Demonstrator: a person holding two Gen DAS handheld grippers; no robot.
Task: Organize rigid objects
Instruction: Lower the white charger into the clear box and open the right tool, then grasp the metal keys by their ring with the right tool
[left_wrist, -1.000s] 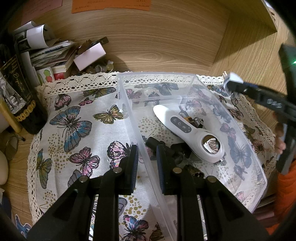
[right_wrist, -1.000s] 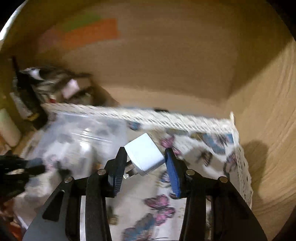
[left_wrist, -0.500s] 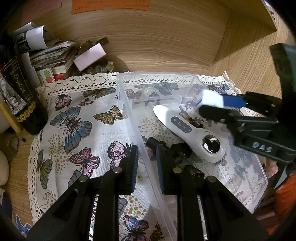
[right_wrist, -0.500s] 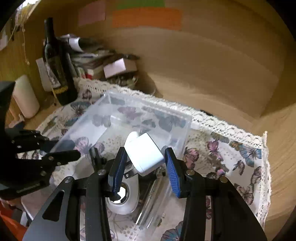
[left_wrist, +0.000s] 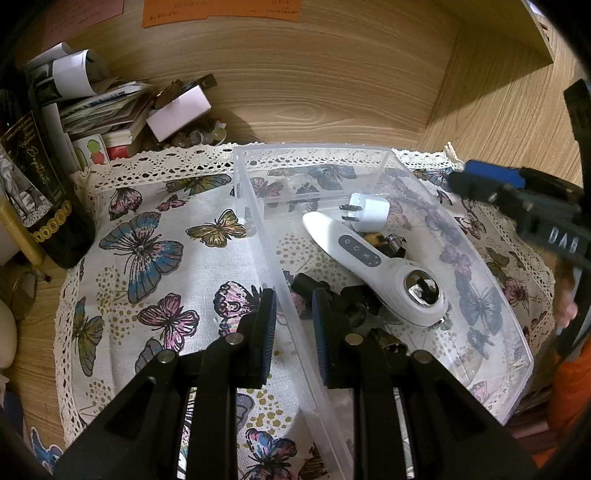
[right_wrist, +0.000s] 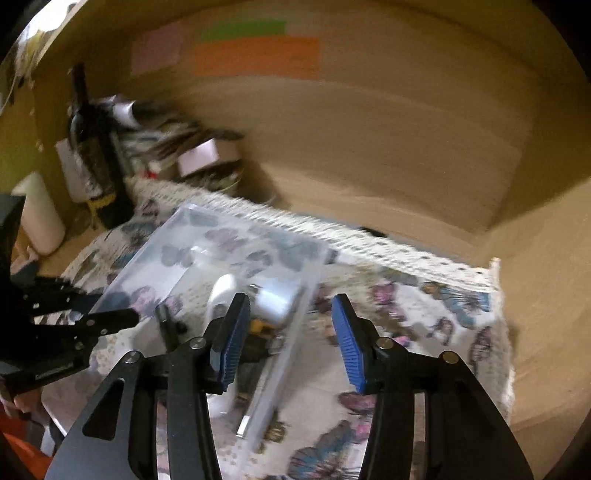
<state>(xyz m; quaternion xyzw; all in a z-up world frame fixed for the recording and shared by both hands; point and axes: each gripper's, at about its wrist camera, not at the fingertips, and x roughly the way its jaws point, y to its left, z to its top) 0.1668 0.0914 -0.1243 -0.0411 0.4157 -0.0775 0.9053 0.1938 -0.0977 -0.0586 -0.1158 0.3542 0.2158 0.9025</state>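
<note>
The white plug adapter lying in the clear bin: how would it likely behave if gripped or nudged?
The white plug adapter looks like a rigid, boxy plastic shell, so it probably would not flex. Its flat faces suggest sliding, not rolling. The two metal prongs sticking out sideways could snag on the white handheld device beside it.

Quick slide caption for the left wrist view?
Left gripper clamps clear bin wall; white plug adapter lies inside.

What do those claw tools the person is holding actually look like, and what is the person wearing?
Each hand-held gripper is a black frame of angular, cut-out arms joined by round silver pins, ending in two flat fingers with ribbed blue pads. The left hand-held gripper and the right hand-held gripper look alike; white letters mark the right one's side. An orange sleeve shows at the picture's edge.
</note>
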